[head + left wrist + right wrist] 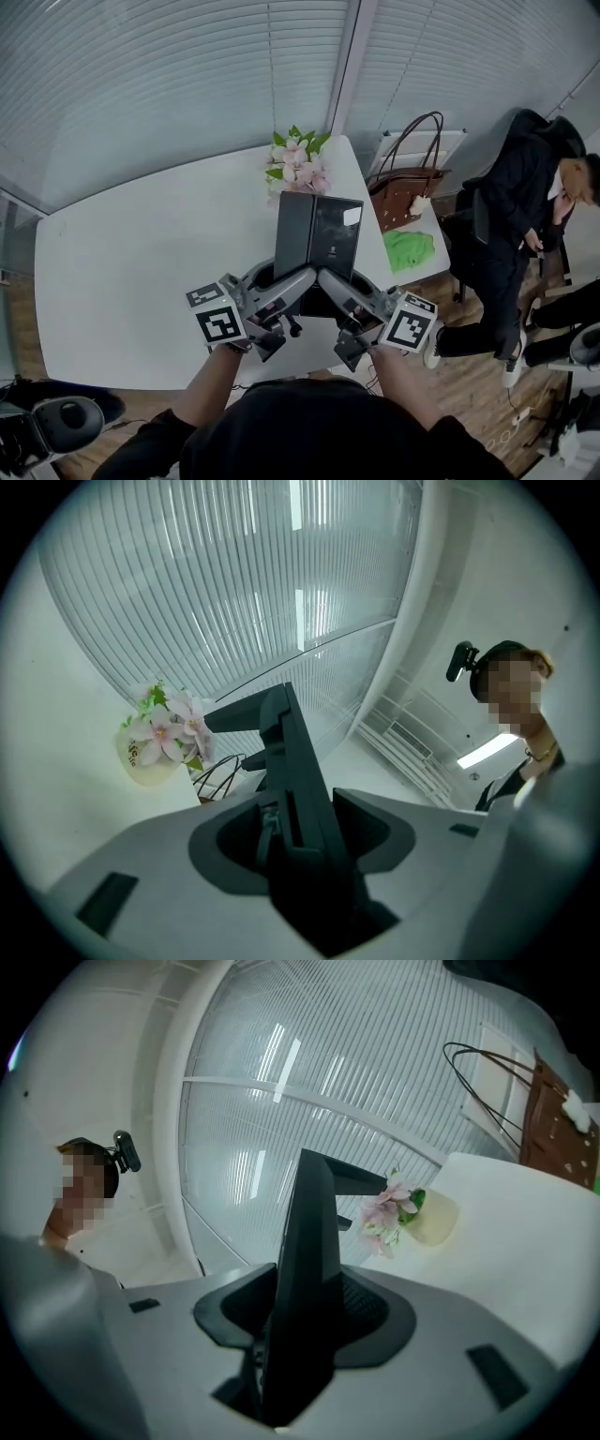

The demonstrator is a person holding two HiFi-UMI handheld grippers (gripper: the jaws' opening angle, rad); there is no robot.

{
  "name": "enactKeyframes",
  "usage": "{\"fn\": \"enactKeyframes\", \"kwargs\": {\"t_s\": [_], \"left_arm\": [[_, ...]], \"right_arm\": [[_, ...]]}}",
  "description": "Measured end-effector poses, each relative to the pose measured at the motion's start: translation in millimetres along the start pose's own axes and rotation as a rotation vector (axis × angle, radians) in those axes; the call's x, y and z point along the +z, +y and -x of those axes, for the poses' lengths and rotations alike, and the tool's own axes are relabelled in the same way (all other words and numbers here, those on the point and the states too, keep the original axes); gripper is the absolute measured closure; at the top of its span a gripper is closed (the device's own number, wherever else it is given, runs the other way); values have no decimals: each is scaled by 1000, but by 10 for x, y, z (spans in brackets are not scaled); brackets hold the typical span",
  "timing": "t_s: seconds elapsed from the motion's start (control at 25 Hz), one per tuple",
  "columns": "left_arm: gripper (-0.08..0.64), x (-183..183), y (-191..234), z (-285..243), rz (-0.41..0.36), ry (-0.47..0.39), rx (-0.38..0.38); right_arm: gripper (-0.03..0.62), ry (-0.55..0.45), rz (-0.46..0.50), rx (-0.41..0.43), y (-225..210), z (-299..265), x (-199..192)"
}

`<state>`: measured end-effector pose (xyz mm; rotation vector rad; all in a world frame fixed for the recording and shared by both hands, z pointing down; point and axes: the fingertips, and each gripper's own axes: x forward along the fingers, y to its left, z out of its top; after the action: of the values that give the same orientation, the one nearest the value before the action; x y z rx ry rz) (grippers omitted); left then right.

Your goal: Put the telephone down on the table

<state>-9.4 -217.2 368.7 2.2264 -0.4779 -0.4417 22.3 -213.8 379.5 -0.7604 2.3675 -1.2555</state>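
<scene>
Nearest me, my left hand-held gripper (284,287) and right hand-held gripper (344,289) are each clenched on a lower side of the black flat slab-like telephone (317,234). I use 2 grips so it stays steady and upright. I judge its base sits low over the near edge of the white worktop (141,281), not yet let go. Beyond it stands a pale pot of pink flowers (298,169), far enough off to leave room for setting it down

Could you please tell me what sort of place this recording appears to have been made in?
Probably an office meeting room: a large white table, slatted blinds covering the walls, and a person in dark clothes seated off to one side on a wooden floor.
</scene>
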Motion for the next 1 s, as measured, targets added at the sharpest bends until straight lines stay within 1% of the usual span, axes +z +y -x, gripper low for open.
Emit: {"fn": "enactKeyframes", "kwargs": {"t_s": [0.2, 0.32, 0.44, 0.76, 1.0], "left_arm": [[347, -173, 40, -8, 3, 12, -14], [348, -256, 61, -17, 9, -3, -7], [347, -320, 91, -2, 19, -8, -1], [347, -406, 146, 18, 2, 18, 8], [347, -475, 241, 43, 27, 17, 27]], "right_arm": [[400, 22, 1, -13, -103, 114, -97], [400, 24, 6, -3, -152, 169, -124], [400, 46, 13, 0, -189, 190, -163], [400, 74, 3, 10, -265, 214, -239], [400, 94, -12, 3, -359, 207, -302]]}}
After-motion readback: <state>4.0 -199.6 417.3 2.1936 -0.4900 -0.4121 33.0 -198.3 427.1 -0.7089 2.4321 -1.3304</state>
